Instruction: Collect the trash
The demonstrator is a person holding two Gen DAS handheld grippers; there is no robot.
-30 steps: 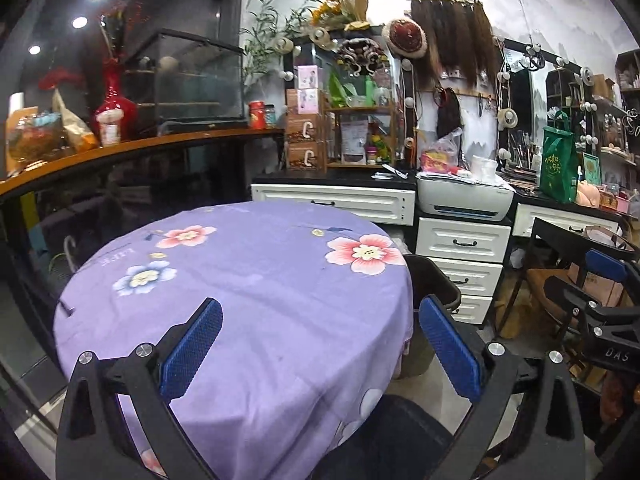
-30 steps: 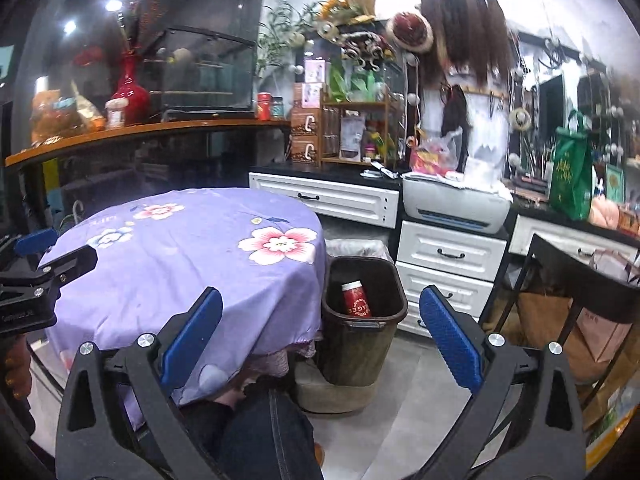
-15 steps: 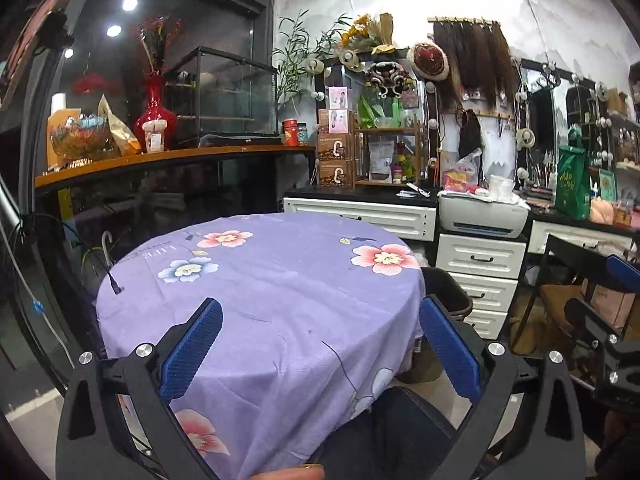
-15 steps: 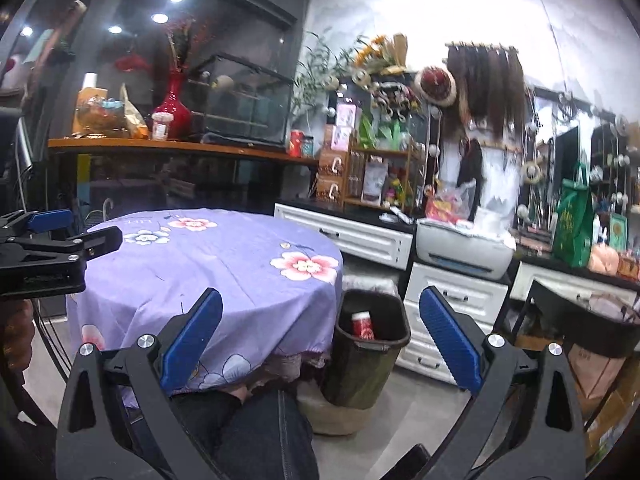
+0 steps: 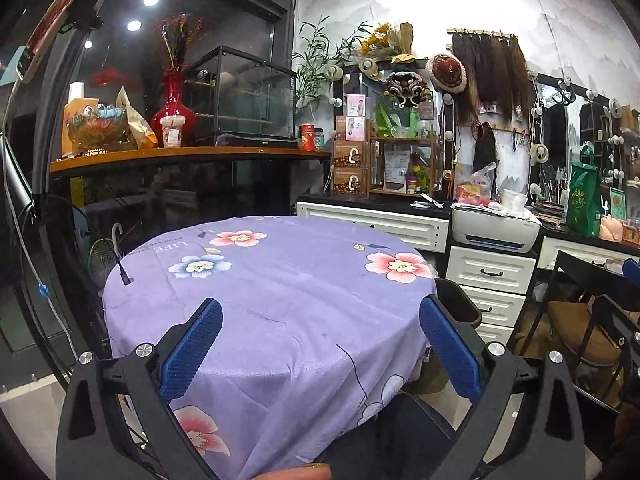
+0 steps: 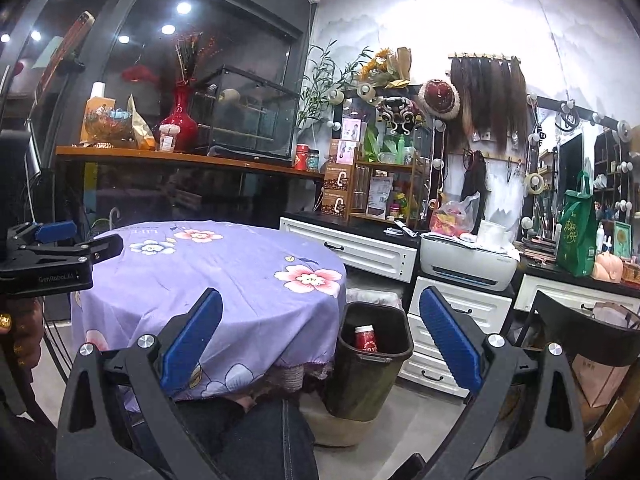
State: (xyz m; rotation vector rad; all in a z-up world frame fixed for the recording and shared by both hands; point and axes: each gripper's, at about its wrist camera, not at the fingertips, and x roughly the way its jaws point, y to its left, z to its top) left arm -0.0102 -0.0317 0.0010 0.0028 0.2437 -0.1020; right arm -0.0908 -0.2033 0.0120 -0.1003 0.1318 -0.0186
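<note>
A dark trash bin (image 6: 370,364) stands on the floor at the right of the round table (image 6: 224,280), with a red cup (image 6: 366,338) lying inside it. In the left wrist view only the bin's rim (image 5: 460,306) shows past the purple flowered tablecloth (image 5: 280,300). My left gripper (image 5: 320,348) is open above the near part of the table, nothing between its blue pads. My right gripper (image 6: 320,344) is open too, held back from the table and the bin. The left gripper (image 6: 60,250) appears at the left edge of the right wrist view.
White drawers (image 6: 456,316) with a printer (image 6: 468,264) on top stand behind the bin. A black chair (image 5: 588,312) is at the right. A wooden shelf (image 5: 188,156) with a red vase runs behind the table. A person's dark-trousered knee (image 6: 256,432) is below the right gripper.
Both grippers have pulled back and risen, so the table and bin look smaller and farther. Both stay open and empty.
</note>
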